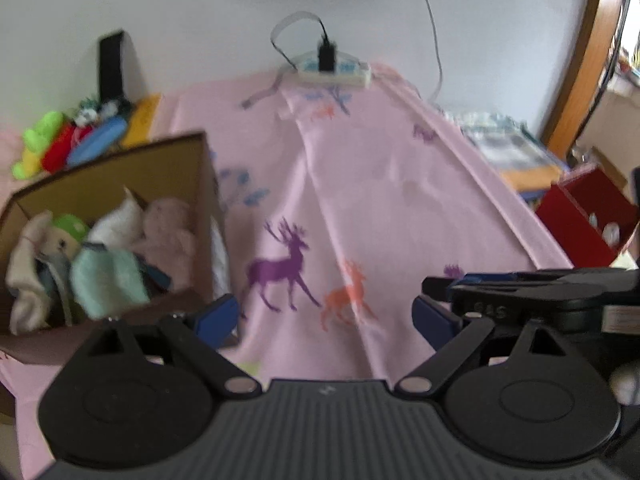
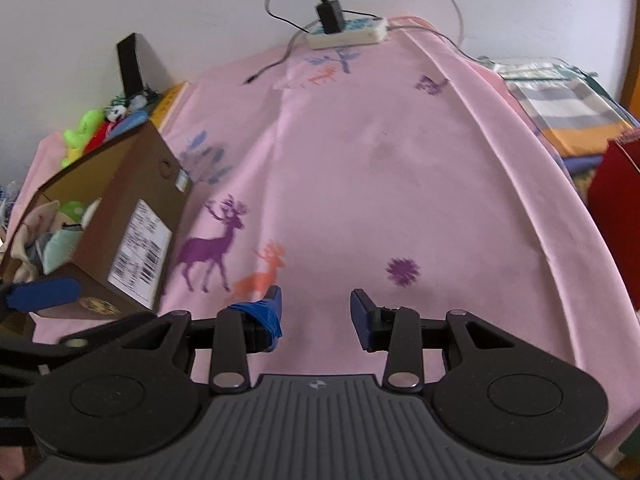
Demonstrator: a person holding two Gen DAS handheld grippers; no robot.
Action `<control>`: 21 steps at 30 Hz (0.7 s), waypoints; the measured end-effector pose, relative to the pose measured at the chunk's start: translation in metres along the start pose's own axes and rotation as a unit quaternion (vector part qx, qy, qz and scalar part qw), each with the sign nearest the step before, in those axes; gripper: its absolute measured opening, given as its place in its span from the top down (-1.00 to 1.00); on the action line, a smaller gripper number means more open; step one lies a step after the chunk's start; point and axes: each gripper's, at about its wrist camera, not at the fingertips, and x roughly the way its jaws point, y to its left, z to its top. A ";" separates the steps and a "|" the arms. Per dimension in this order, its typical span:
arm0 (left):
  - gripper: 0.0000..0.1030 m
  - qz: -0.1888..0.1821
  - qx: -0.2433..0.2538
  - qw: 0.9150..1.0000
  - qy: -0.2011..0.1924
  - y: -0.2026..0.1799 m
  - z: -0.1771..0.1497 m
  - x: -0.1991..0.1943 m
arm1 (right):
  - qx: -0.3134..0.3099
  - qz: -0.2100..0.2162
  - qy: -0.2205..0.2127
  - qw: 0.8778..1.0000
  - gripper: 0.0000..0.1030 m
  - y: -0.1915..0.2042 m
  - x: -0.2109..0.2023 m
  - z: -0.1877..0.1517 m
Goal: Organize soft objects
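We see one brown cardboard box (image 1: 120, 184), open-topped, on the pink deer-print cloth (image 1: 380, 208) at approx 9 o'clock from the left gripper (image 1: 326, 316). From the right wrist its long axis runs approx 7 to 1 o'clock, the white barcode label (image 2: 140, 252) on the side facing 4 o'clock. Inside it, soft objects are packed: a mint green knit piece (image 1: 106, 280), a dusty-pink plush (image 1: 168, 236), a white piece (image 1: 118, 222), a cream cloth (image 1: 26, 276) w/ a pale plush toy bearing a green cap (image 1: 70, 226). That makes approx five, though blur and overlap make the count uncertain.

Left gripper: jaws stand wide, nothing between them, only cloth below. Right gripper (image 2: 316, 314): jaws partly apart, empty; one finger is wrapped in blue tape (image 2: 262, 312).

At 10 o'clock behind the box lies a second heap: a neon green plush (image 1: 38, 136), a red one (image 1: 60, 150), a blue one (image 1: 98, 140), partly hidden by the box rim. One white power strip (image 2: 348, 34) w/ a black adapter (image 2: 329, 16) sits at 12 o'clock. One red box (image 1: 580, 220) is cut off at 3 o'clock, its contents too blurred to tell.
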 end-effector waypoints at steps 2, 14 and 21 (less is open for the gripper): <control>-0.81 0.019 -0.007 1.000 -0.018 0.010 0.004 -0.011 | -0.007 0.006 -0.006 1.000 0.58 0.010 0.000 0.005; -0.81 0.133 -0.112 0.981 -0.085 0.125 0.017 -0.053 | -0.065 0.054 -0.053 0.995 0.59 0.110 -0.005 0.036; -0.81 0.149 -0.138 0.978 -0.052 0.188 0.020 -0.045 | -0.086 0.068 -0.066 0.992 0.59 0.171 0.004 0.040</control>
